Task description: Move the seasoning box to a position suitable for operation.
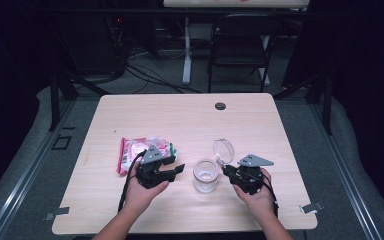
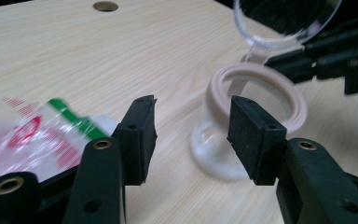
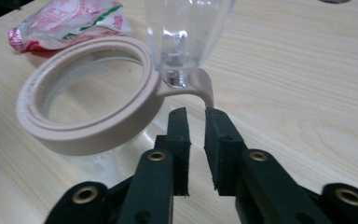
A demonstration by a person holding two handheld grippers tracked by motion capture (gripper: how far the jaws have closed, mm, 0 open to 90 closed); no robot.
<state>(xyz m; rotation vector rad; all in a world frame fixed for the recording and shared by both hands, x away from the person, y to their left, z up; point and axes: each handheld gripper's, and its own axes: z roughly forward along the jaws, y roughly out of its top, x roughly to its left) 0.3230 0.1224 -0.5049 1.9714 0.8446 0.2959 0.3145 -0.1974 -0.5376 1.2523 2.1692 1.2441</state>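
1. Holding off near the desk's (image 1: 130, 220) front edge, the left gripper (image 2: 192, 135) stood with jaws apart and empty, aimed at the jar (image 1: 205, 176).
2. The right gripper (image 3: 196, 140), jaws nearly closed, sat at the hinge tab; whether they pinched it was unclear.
3. Lid (image 1: 223, 150) was up; next probably calls for fetching the packet (image 1: 145, 150), partly hidden behind the left gripper.

High overhead view, 2 close gripper views — shared jar (image 1: 205, 175).
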